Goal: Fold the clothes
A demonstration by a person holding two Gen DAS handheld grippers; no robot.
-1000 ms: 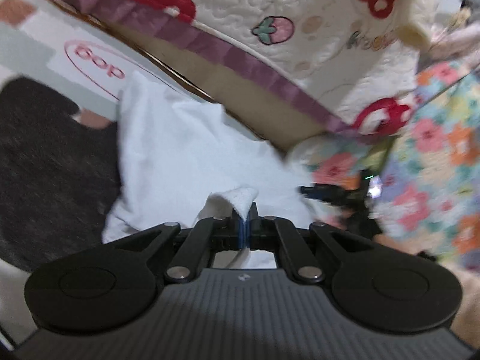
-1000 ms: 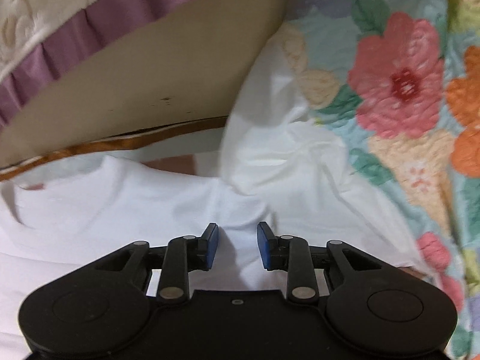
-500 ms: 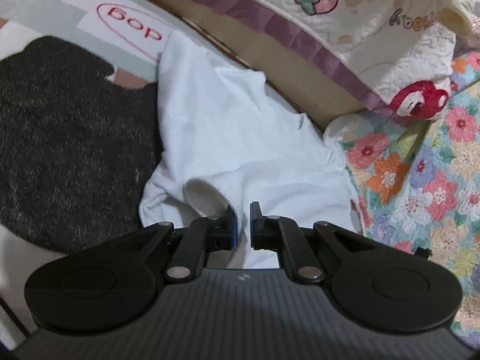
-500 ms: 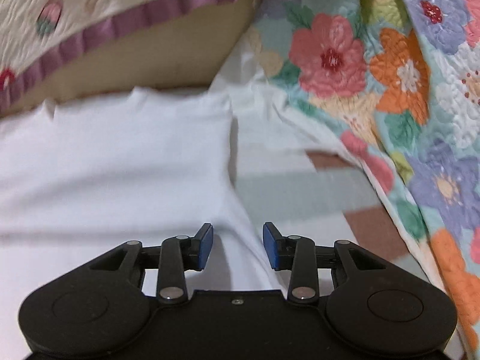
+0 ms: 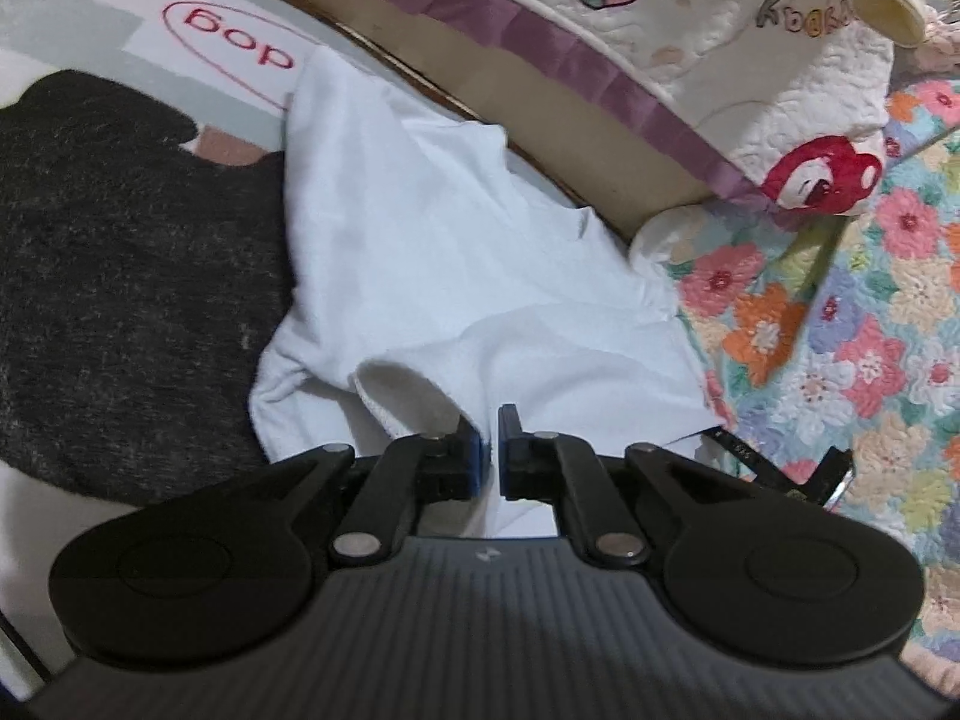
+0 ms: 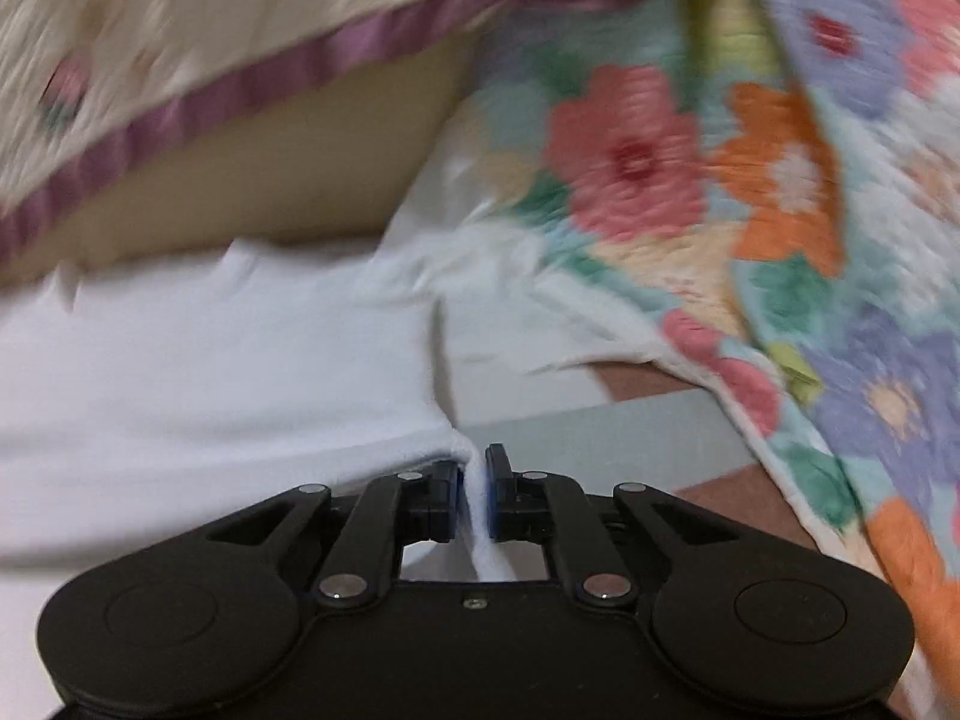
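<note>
A white garment point(image 5: 432, 228) lies spread on a patterned mat point(image 5: 90, 30), its near hem curled up. My left gripper point(image 5: 491, 444) is at that near hem. Its jaws are closing, with only a narrow gap left, and white fabric is pinched between the pads. In the right wrist view the same white garment point(image 6: 210, 372) fills the left half. My right gripper point(image 6: 474, 480) is at the garment's right-hand edge. Its jaws are also closing, and a ridge of white cloth is squeezed between the blue pads.
A dark fuzzy cloth point(image 5: 120, 276) lies on the mat to the garment's left. A cream quilted bedspread with purple trim point(image 5: 690, 30) hangs over a tan bed base point(image 5: 540, 90) behind. A floral quilt point(image 5: 840, 312) borders the right side and shows as the floral quilt point(image 6: 690, 168) beyond the right gripper.
The left gripper loosened briefly, then closed again on the near hem. The right gripper slid right along the garment to its edge and went from open to closed on the cloth.
</note>
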